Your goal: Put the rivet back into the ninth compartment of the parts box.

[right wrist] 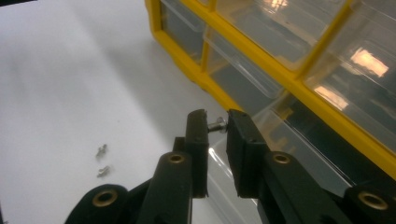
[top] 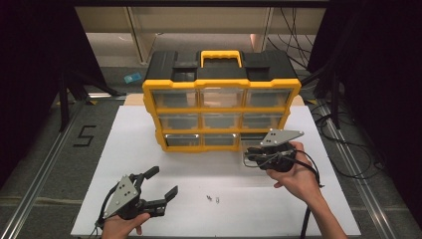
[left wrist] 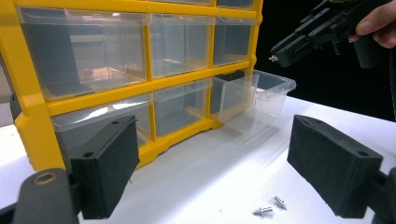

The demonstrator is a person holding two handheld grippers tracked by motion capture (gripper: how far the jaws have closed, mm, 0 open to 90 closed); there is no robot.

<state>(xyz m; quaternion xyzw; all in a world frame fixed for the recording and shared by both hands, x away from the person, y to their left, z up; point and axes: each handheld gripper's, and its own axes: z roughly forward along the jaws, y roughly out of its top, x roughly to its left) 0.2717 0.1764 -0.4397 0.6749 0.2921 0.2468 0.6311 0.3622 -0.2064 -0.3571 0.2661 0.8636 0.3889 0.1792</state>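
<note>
A white table (top: pixel 149 129) is carrying a yellow and black organizer cabinet (top: pixel 222 87) with a yellow carry handle (top: pixel 221 56) on its top and three rows of clear plastic drawers. The cabinet is standing upright at the far middle of the table, its drawer fronts facing the person. The bottom drawer at the person's right, the open drawer (left wrist: pixel 254 100), is projecting from the frame, while the other drawers are sitting flush. The left gripper (top: pixel 163 183) is hovering low over the near left part of the table, its jaws spread wide with nothing between them. The right gripper (right wrist: pixel 216 125) is poised just above the open drawer, its jaws closed on a small metal screw (right wrist: pixel 216 124) that is bridging the narrow gap between the pads. Two loose screws (top: pixel 213 198) are lying side by side on the bare table, between the two grippers and well apart from the cabinet.
</note>
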